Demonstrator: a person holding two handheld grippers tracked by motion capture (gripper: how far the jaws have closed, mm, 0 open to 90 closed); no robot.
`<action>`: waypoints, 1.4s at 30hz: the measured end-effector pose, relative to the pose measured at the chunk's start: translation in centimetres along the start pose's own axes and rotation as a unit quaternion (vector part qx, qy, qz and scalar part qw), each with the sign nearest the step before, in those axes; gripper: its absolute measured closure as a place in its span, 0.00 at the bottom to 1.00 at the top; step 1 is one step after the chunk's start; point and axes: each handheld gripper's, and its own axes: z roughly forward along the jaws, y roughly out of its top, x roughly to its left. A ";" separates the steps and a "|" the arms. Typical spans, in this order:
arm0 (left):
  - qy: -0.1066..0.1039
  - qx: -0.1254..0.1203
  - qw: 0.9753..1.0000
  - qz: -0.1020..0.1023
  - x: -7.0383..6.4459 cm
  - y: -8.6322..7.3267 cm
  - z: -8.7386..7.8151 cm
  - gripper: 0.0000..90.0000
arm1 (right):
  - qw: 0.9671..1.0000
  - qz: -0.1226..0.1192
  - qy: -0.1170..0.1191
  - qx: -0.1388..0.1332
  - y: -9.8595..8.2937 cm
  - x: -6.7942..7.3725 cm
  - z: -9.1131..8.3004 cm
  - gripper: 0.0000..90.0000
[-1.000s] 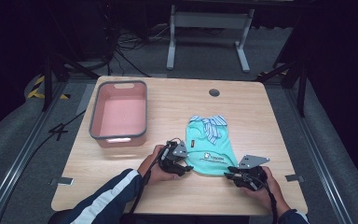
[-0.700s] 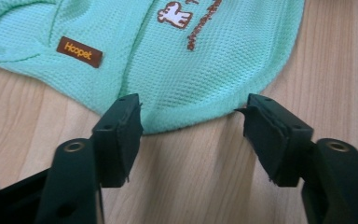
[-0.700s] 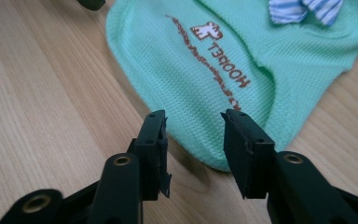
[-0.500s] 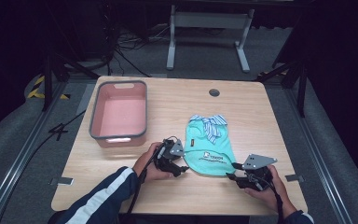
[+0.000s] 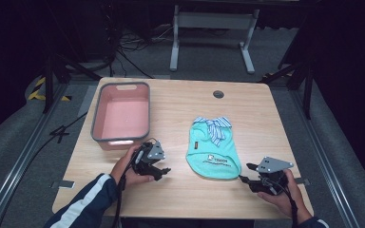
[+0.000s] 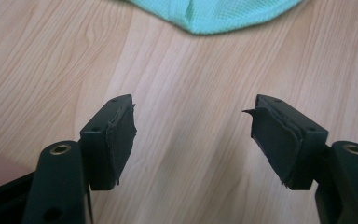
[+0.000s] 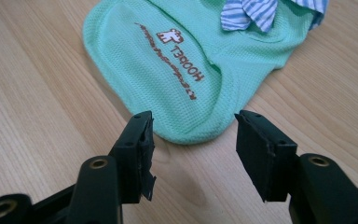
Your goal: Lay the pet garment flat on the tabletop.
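A small mint-green shirt with a blue-striped collar and brown lettering lies flat on the wooden table, right of centre. My left gripper rests low over the table to the shirt's left, open and empty. In the left gripper view, bare wood shows between the fingers, with the shirt's hem farther off. My right gripper sits at the shirt's lower right corner, open. The right gripper view shows the shirt just ahead of its gripper, which holds nothing.
A pink tub with a grey rim stands at the table's left rear, empty. A round cable hole sits near the far edge. A metal stand and cables lie on the floor beyond.
Both hands have drawn back slightly toward the near edge. The left gripper moved left, away from the shirt, and the right gripper shifted a little to the right.
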 end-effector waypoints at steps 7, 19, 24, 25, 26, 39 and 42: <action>0.010 -0.009 1.000 0.000 0.3 -1.5 -1.7 0.32 | 1.000 0.002 -0.015 0.005 -0.6 -0.5 -0.2 0.50; 0.047 -0.010 0.999 -0.018 1.4 -5.5 -4.8 0.31 | 0.999 0.016 -0.032 0.008 -1.6 -1.3 -0.7 0.46; 0.059 -0.004 0.998 -0.028 1.6 -6.9 -5.6 0.31 | 0.999 0.026 -0.038 0.008 -2.4 -1.8 -1.1 0.46; 0.062 -0.004 0.998 -0.030 1.7 -7.1 -5.8 0.31 | 0.999 0.027 -0.038 0.008 -2.6 -1.9 -1.2 0.45; 0.066 -0.004 0.997 -0.031 1.8 -7.4 -6.1 0.31 | 0.999 0.030 -0.039 0.008 -2.7 -2.0 -1.2 0.45; 0.066 -0.021 0.994 -0.080 3.1 -10.5 -7.8 0.30 | 0.996 0.065 -0.055 0.013 -5.1 -3.0 -2.0 0.42; 0.066 -0.027 0.994 -0.087 3.3 -11.0 -8.1 0.29 | 0.995 0.075 -0.060 0.013 -5.9 -3.3 -2.2 0.42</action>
